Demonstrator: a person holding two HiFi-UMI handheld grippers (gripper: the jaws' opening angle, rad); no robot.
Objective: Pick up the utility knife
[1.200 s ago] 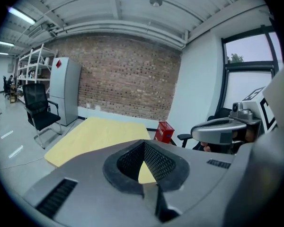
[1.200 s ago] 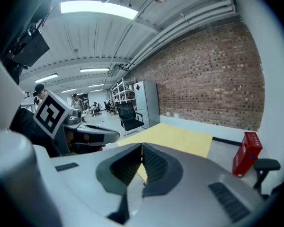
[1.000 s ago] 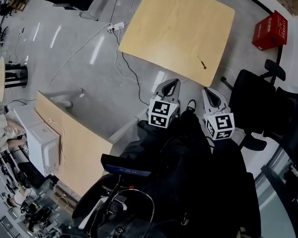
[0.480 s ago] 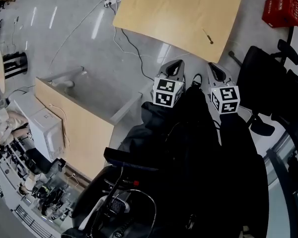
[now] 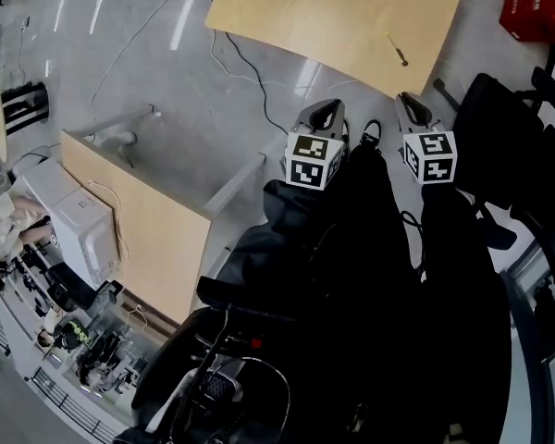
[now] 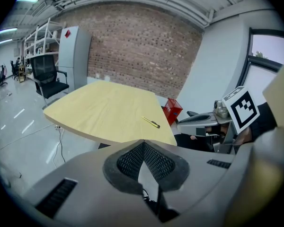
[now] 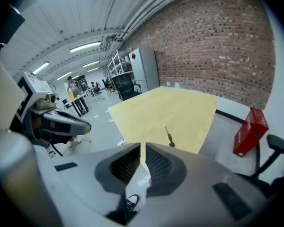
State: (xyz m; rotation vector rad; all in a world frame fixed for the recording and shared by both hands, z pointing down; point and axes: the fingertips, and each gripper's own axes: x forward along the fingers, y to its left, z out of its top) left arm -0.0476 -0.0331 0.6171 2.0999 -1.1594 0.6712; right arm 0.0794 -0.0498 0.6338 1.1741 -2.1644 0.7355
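The utility knife [image 5: 398, 50], slim and yellow-and-dark, lies near the right front edge of a light wooden table [image 5: 333, 17]. It also shows in the left gripper view, the knife [image 6: 151, 122], and in the right gripper view, the knife [image 7: 169, 137]. Both grippers hang over the floor short of the table, side by side. My left gripper [image 5: 326, 111] is shut and holds nothing. My right gripper [image 5: 410, 102] is shut too, its pads all but touching, and it is the one nearer the knife.
A red crate [image 5: 542, 9] stands on the floor right of the table. Black office chairs [image 5: 509, 146] crowd the right side. A second wooden desk [image 5: 148, 239] with a white box [image 5: 74, 229] sits at the left. Cables [image 5: 250, 72] trail across the grey floor.
The table and knife have slid toward the top right of the head view. Both grippers sit higher in that view, closer to the table's front edge. Both stay shut.
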